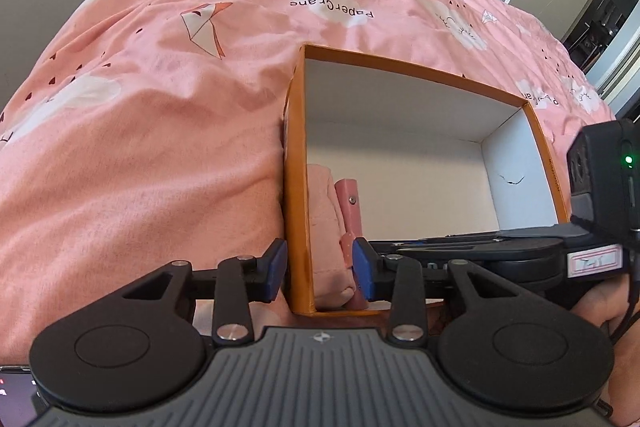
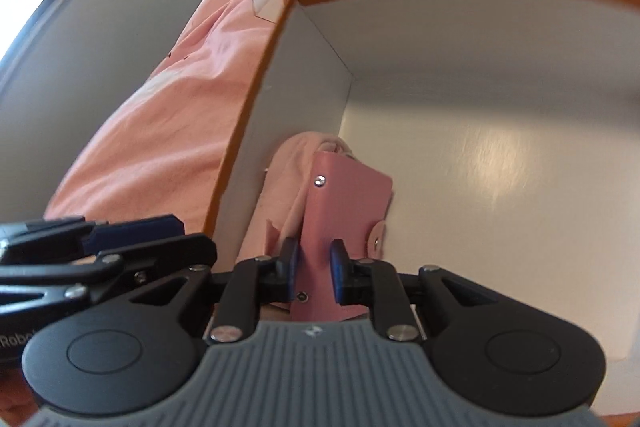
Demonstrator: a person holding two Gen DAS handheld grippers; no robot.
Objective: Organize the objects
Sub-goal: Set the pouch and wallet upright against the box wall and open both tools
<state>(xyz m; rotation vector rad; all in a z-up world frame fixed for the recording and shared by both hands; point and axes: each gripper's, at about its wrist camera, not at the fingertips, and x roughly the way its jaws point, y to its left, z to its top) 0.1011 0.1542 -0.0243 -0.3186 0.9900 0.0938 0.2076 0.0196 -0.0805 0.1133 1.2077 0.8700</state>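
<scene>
Left gripper point(image 1: 320, 269), jaws spread, straddles the orange box's point(image 1: 298, 187) wall — a snag would tip it. Right gripper point(image 2: 314, 269) pinches the pink wallet point(image 2: 344, 211) upright inside the box, beside folded pink cloth point(image 2: 288, 179) — released, it may topple.

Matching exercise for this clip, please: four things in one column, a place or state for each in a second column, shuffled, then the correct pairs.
Things:
1. box
2. wallet
3. pink cloth
4. left gripper

Places or states:
A. between the right gripper's blue pads
B. bunched against the box's side wall
C. straddling the box's wall
D. orange outside, white inside, resting on the bedspread

Pairs: 1-D, 2-A, 3-B, 4-C
</scene>
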